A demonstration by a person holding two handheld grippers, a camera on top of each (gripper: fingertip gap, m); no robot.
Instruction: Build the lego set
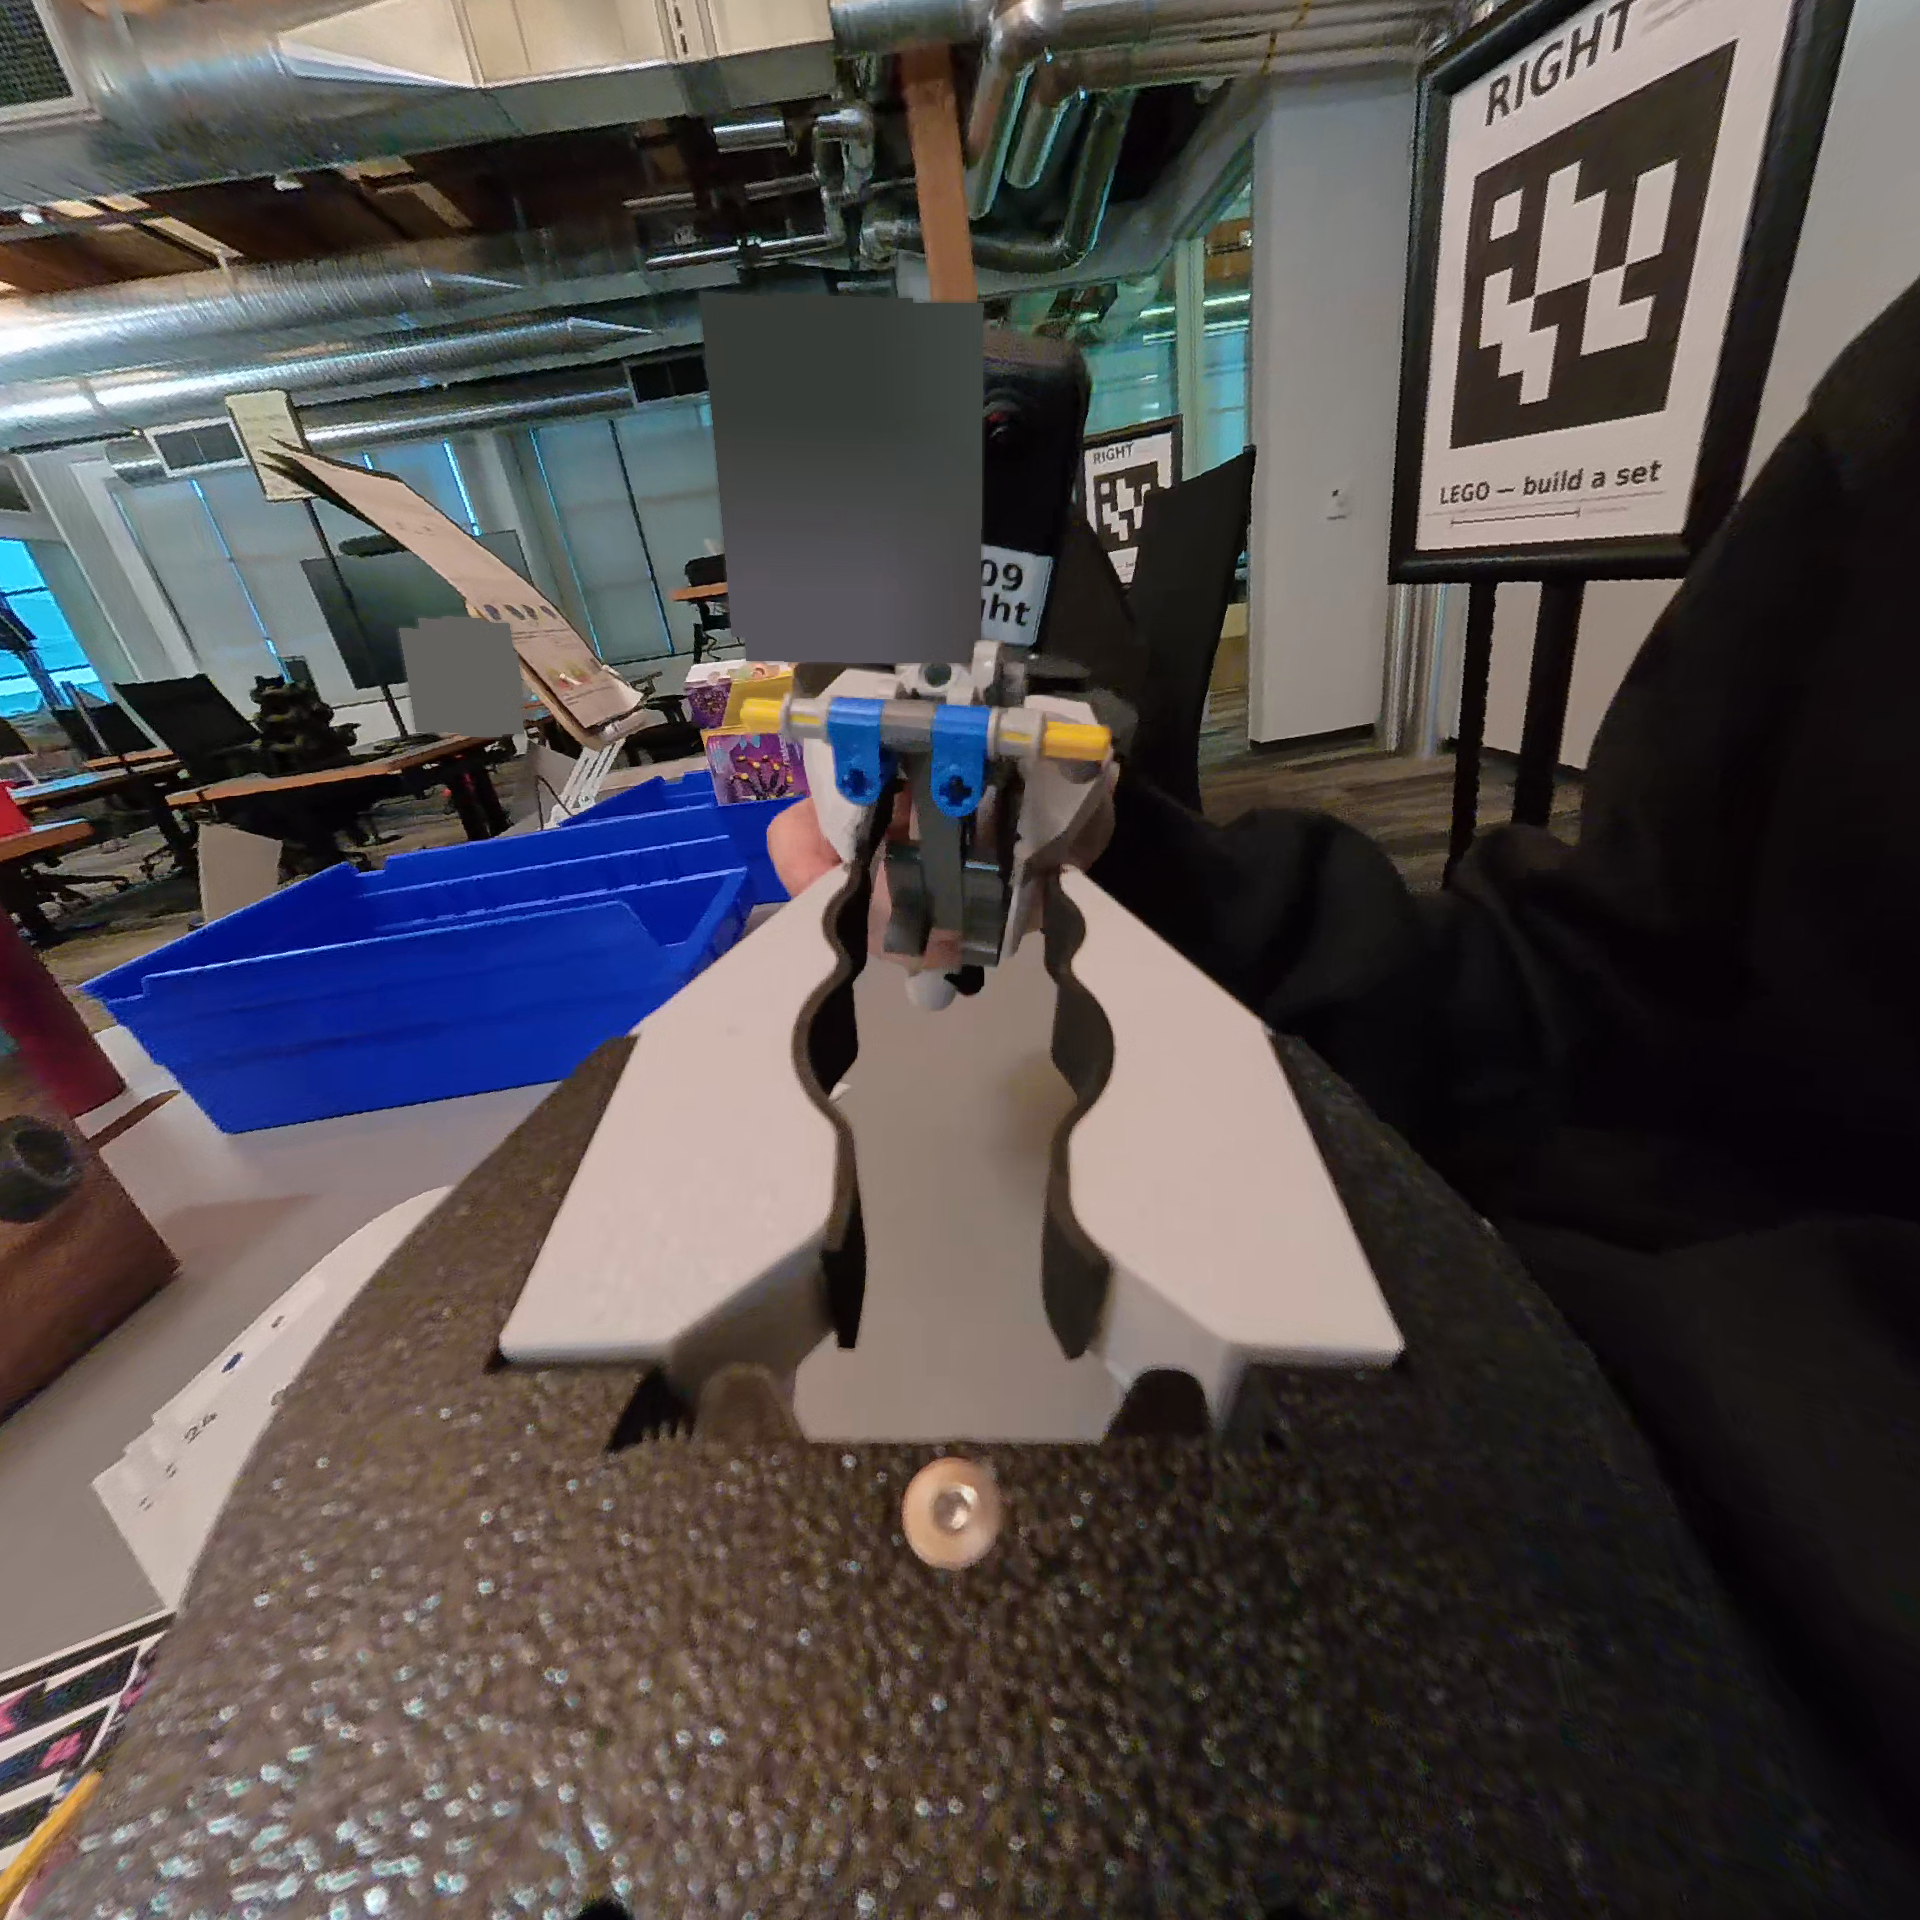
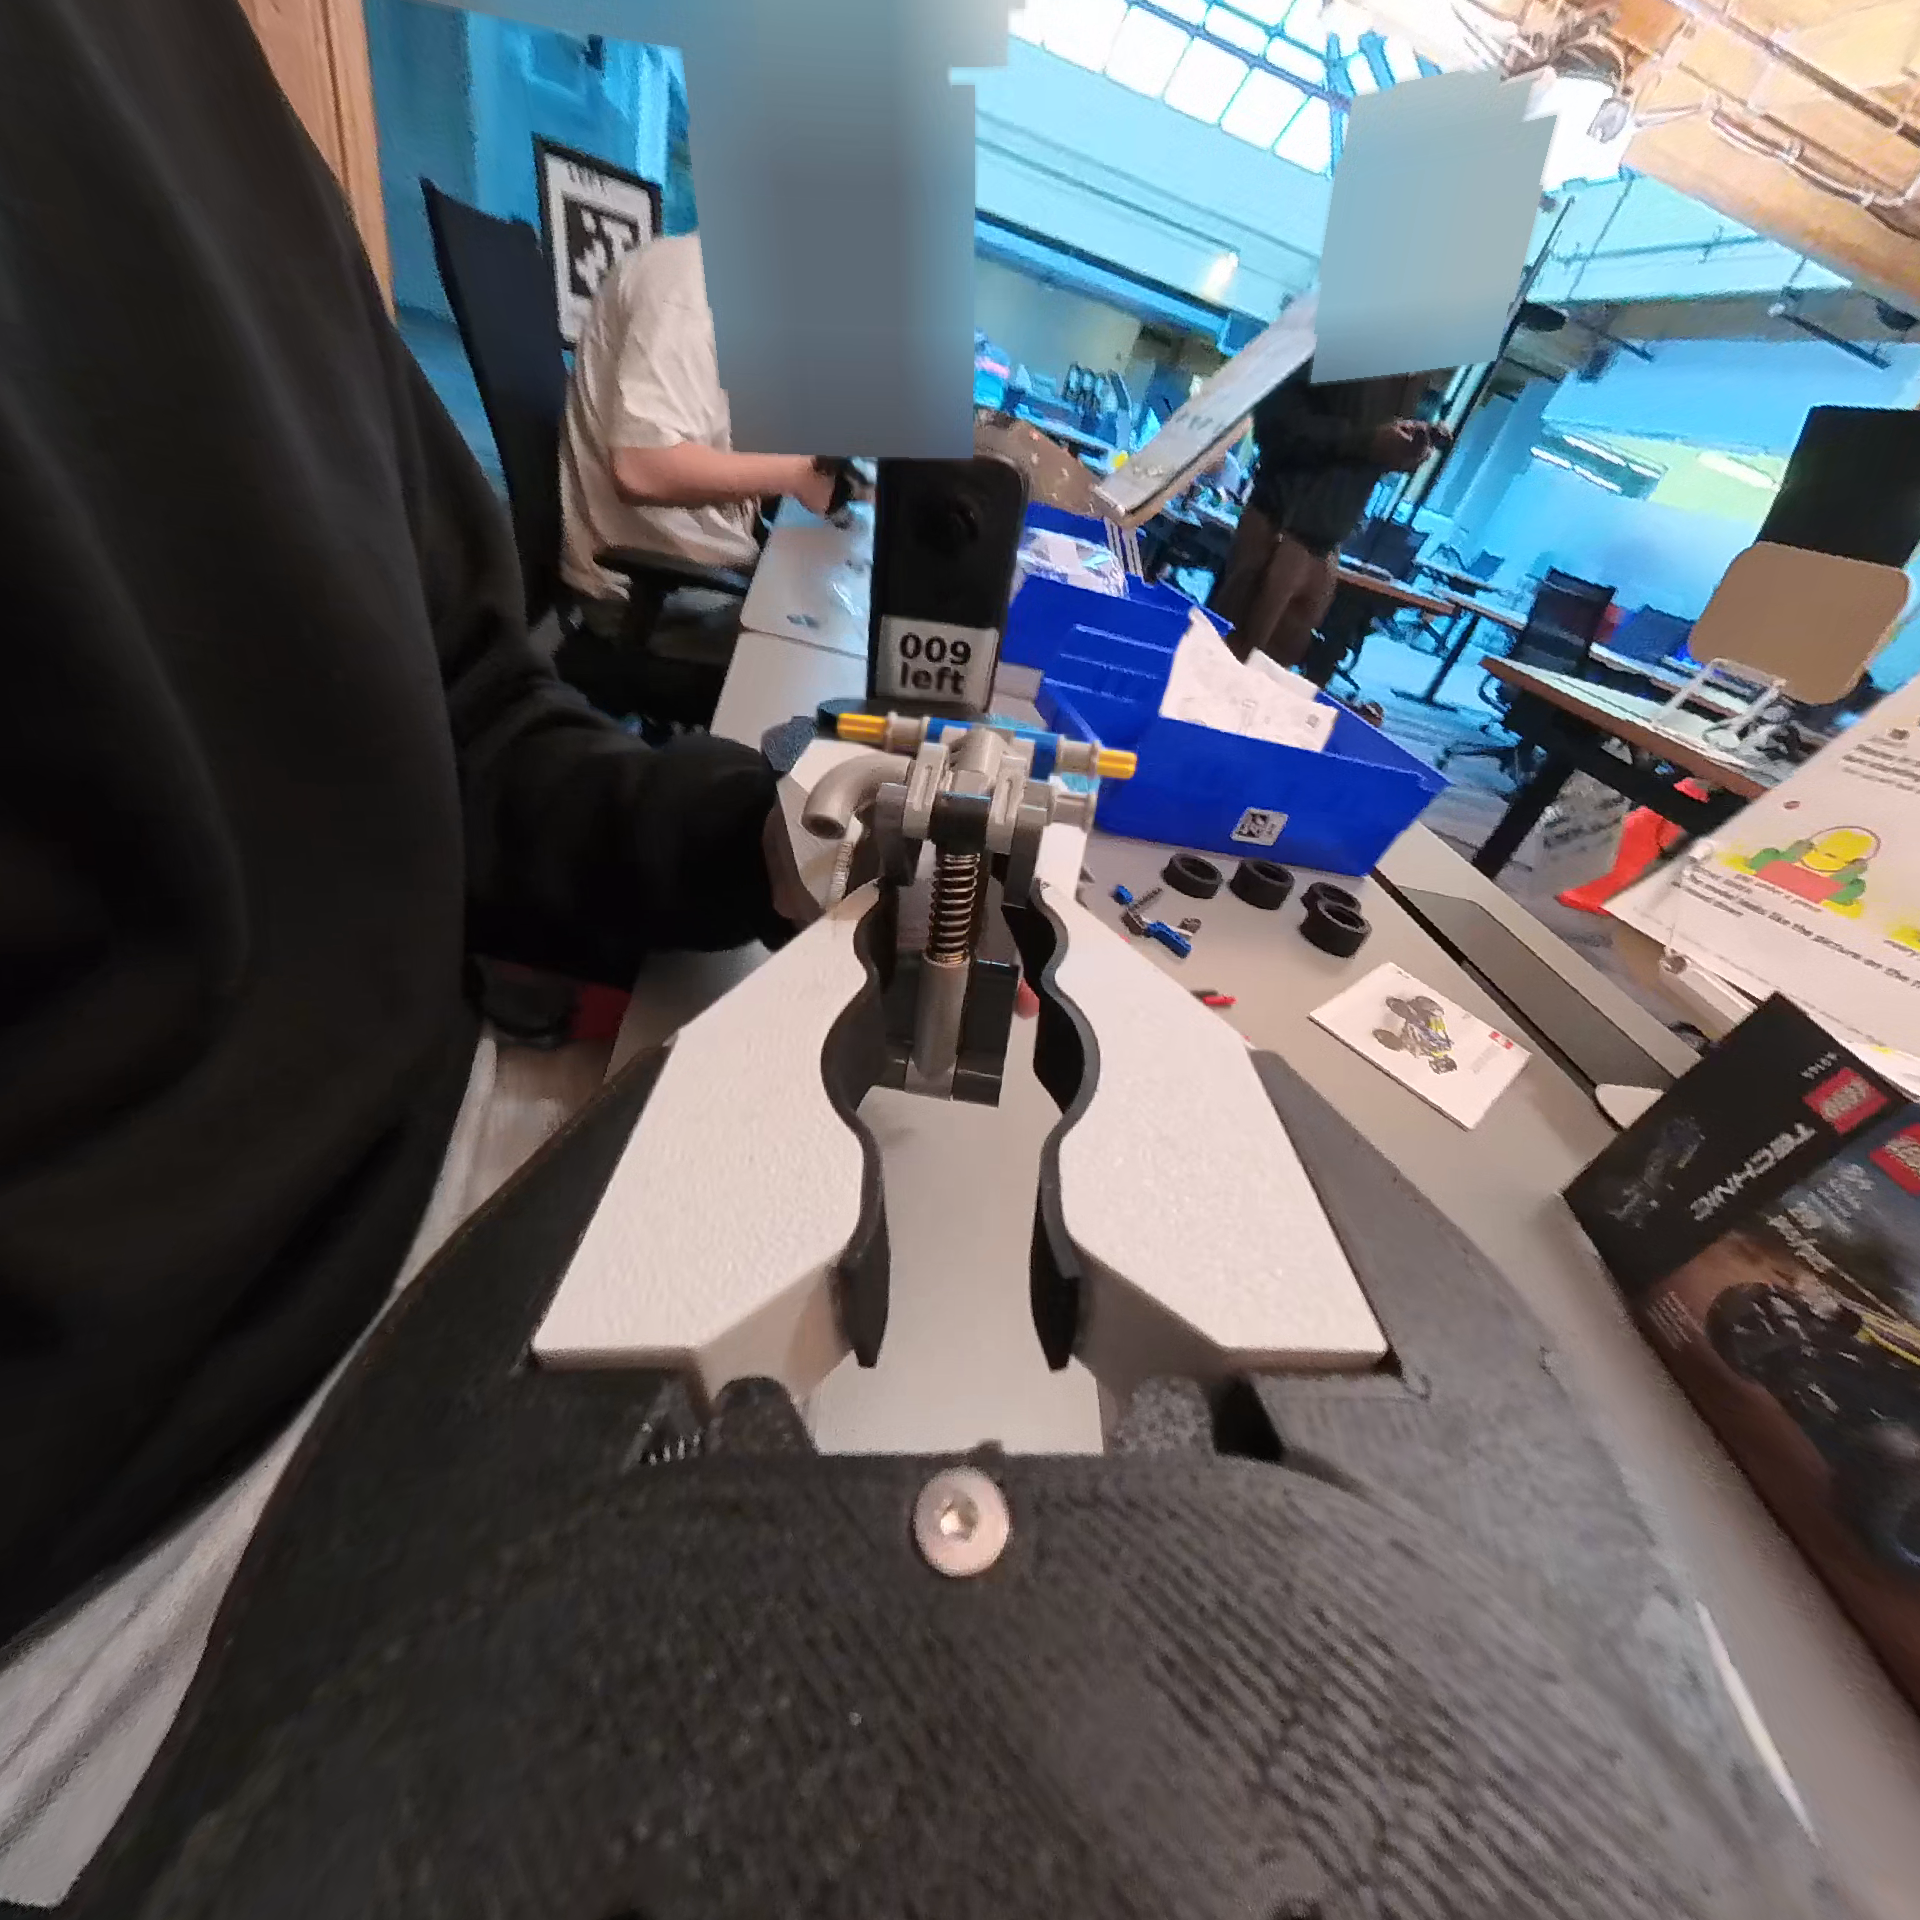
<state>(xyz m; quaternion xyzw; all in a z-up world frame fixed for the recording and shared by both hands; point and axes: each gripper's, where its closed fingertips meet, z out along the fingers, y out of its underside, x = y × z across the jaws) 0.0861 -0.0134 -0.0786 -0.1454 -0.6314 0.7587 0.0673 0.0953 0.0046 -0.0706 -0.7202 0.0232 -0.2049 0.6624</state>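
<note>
A small Lego assembly (image 1: pixel 940 727) is held up in the air between my two grippers, which face each other. It has a grey axle with yellow ends, two blue connectors and a dark grey beam. My left gripper (image 1: pixel 951 914) is closed on its lower dark grey part. In the right wrist view the assembly (image 2: pixel 951 800) shows a coil spring shock absorber and a light grey elbow piece. My right gripper (image 2: pixel 945 935) is closed on its dark grey base. The far gripper's grey fingers (image 2: pixel 795 831) show behind the assembly.
Blue bins (image 2: pixel 1247 769) stand on the grey table (image 2: pixel 1195 966) beyond the grippers and also show in the left wrist view (image 1: pixel 436 966). Several black tyres (image 2: pixel 1262 883), small loose parts (image 2: pixel 1153 925), a booklet (image 2: pixel 1423 1039) and the set's box (image 2: pixel 1766 1247) lie to the right. A black sleeve (image 1: pixel 1558 987) is close by. Only a small space, under 4 cm, lies between the two pairs of fingers.
</note>
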